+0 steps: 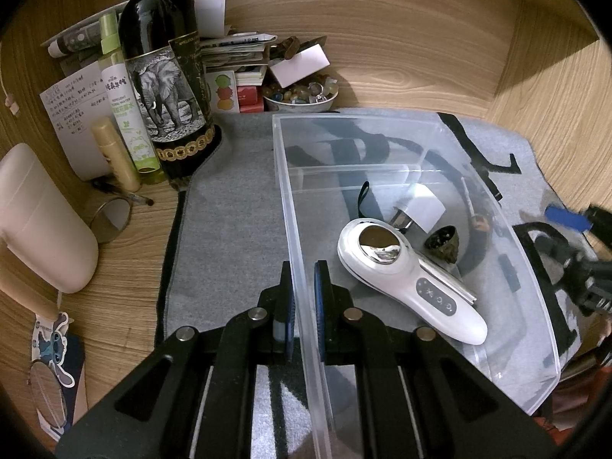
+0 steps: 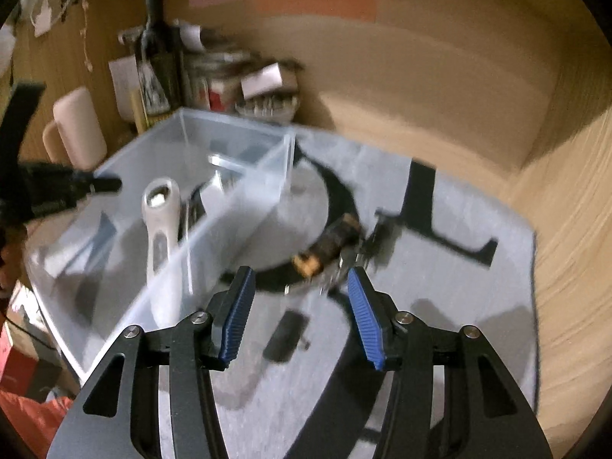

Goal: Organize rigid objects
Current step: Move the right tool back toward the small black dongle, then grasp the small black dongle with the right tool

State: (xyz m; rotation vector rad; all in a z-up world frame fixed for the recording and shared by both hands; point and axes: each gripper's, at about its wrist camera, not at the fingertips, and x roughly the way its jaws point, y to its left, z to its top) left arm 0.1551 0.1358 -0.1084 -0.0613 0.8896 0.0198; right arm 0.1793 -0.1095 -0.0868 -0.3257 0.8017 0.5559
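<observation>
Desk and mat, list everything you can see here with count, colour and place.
storage bin: one, clear plastic, on the grey mat
handheld device: one, white, inside the bin
charger plug: one, white, in the bin
dark lump: one, in the bin beside the device
cylinder: one, dark with orange end, blurred, on the mat outside the bin
flat item: one, black, on the mat
wine bottle: one, dark, left of the mat
left gripper: fingers clamped on the bin wall
right gripper: fingers apart, empty
</observation>
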